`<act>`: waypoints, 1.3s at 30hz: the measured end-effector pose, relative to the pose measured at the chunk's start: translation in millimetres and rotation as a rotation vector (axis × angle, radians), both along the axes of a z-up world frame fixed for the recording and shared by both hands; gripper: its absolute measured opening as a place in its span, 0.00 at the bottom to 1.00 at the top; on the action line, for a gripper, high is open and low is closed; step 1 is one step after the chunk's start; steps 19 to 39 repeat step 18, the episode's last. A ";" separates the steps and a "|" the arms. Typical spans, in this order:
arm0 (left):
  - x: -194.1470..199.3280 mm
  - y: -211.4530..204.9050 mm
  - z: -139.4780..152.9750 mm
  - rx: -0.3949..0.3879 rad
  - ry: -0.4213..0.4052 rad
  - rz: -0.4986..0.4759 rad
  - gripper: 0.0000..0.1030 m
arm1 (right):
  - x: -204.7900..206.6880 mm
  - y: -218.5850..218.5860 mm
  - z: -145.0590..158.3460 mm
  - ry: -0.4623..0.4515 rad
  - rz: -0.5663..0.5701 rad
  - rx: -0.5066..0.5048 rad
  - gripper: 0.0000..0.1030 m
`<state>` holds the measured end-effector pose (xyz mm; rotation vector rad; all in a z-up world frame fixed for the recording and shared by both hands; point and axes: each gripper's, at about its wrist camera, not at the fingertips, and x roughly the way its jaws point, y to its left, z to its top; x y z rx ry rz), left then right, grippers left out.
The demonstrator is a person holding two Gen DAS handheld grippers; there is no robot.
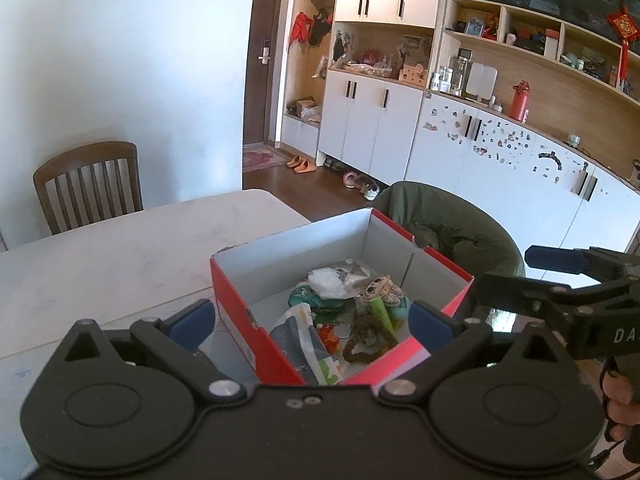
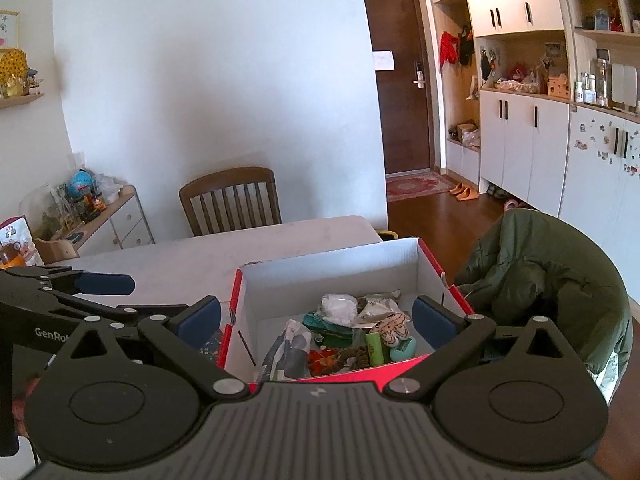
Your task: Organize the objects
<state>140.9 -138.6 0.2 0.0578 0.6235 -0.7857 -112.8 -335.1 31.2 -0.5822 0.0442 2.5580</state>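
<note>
Red cardboard box (image 1: 236,300): jumbled contents partly indistinct; left gripper (image 1: 312,322) and right gripper (image 2: 316,320) spread wide, empty, beside it; green jacket (image 2: 540,280) behind.

Red box (image 1: 240,304) of small clutter on pale table (image 1: 100,256), between wide-spread left hand-held gripper (image 1: 312,322) fingers.
</note>
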 end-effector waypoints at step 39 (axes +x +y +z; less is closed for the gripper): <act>-9.0 25.9 1.5 -0.003 -0.016 0.005 0.99 | 1.5 -25.9 -3.2 0.015 -0.021 -0.003 1.00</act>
